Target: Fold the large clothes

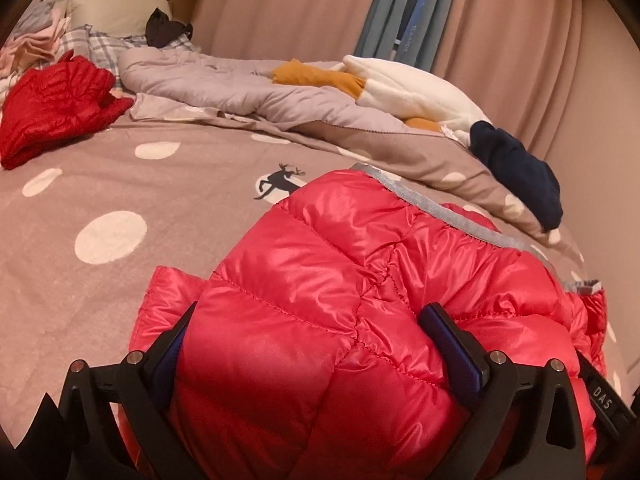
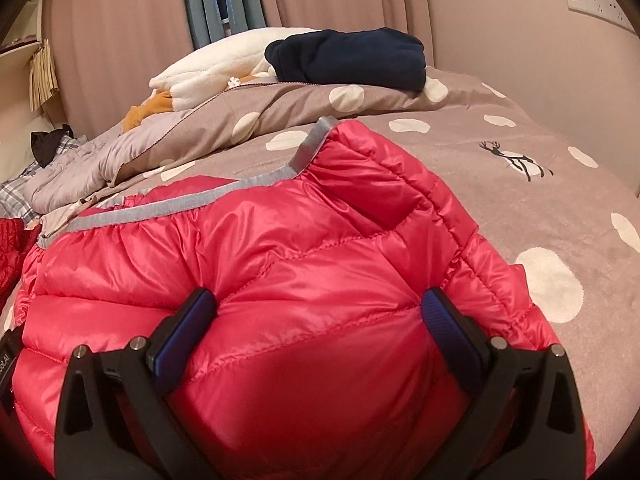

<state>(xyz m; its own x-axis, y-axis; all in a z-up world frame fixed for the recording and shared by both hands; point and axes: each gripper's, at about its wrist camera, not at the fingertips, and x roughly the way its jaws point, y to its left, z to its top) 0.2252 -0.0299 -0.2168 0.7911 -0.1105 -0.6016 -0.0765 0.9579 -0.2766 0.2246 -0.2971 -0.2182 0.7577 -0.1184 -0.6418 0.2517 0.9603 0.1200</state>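
A puffy pink-red down jacket (image 1: 340,240) with a grey trimmed edge (image 1: 440,208) lies bunched on the dotted bed cover (image 1: 120,200). My left gripper (image 1: 310,312) stands wide, and the jacket's padding bulges up between its blue-padded fingers (image 1: 448,336) without being pinched. The same jacket (image 2: 280,240) fills the right wrist view. There my right gripper (image 2: 320,296) is just as wide over it, with padding swelling between its fingers (image 2: 188,324). Both grippers point down at the jacket from its near side.
A folded red quilted jacket (image 1: 60,108) sits far left on the bed. A rumpled grey quilt (image 1: 240,92), a white and orange fleece (image 1: 408,88) and a folded navy garment (image 2: 348,58) lie along the back. Pink curtains (image 2: 120,40) hang behind.
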